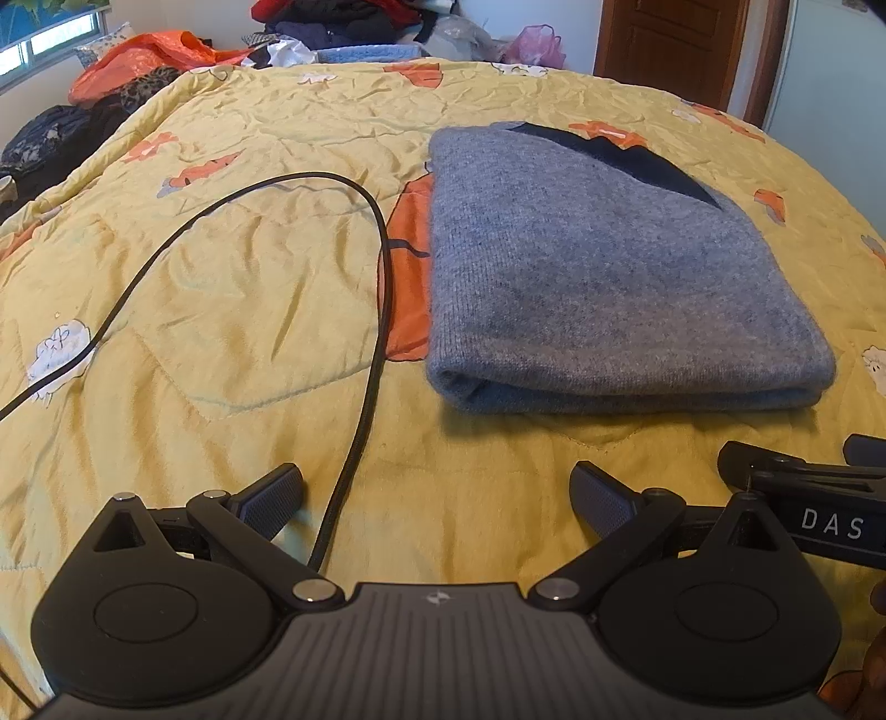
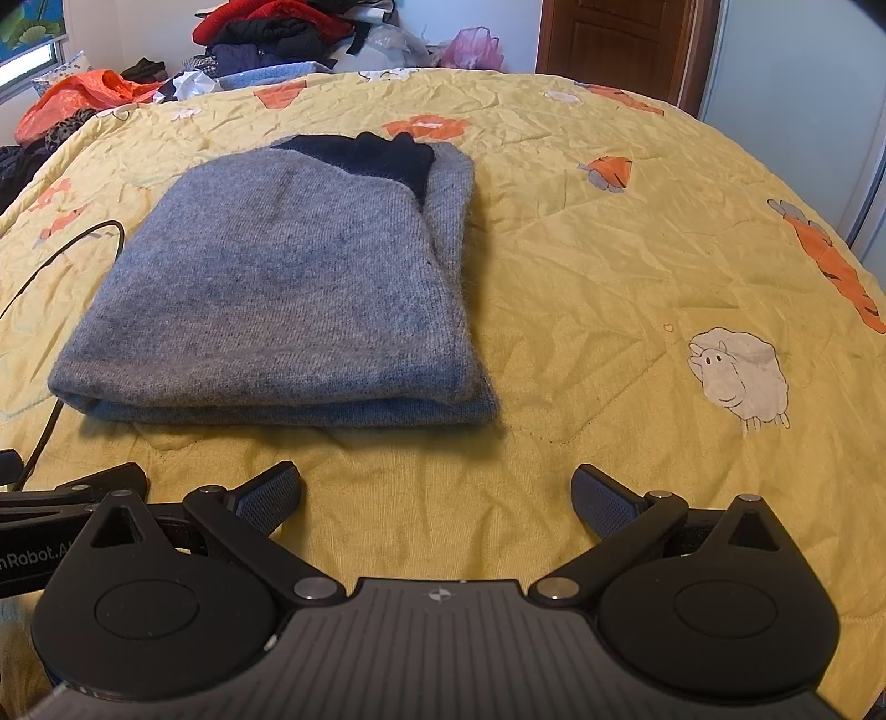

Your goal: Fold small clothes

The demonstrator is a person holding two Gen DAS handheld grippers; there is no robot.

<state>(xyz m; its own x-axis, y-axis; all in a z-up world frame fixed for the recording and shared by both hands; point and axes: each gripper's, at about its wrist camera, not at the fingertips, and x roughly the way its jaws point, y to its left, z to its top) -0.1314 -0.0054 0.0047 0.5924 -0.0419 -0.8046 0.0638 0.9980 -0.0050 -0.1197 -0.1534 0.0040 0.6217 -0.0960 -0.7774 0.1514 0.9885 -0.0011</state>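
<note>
A grey knitted sweater (image 1: 598, 271) with a dark navy collar lies folded into a thick rectangle on the yellow quilt (image 1: 221, 310). In the right wrist view the same sweater (image 2: 288, 288) sits ahead and to the left, its navy part at the far end. My left gripper (image 1: 437, 501) is open above the quilt, short of the sweater's near fold and left of it. My right gripper (image 2: 437, 501) is open too, holding nothing, just short of the sweater's near right corner. Each gripper shows at the edge of the other's view.
A black cable (image 1: 365, 354) loops across the quilt left of the sweater. Piled clothes (image 2: 277, 27) and an orange bag (image 1: 155, 55) crowd the far edge of the bed. A pink bag (image 2: 470, 50) and a brown door (image 2: 614, 39) stand behind.
</note>
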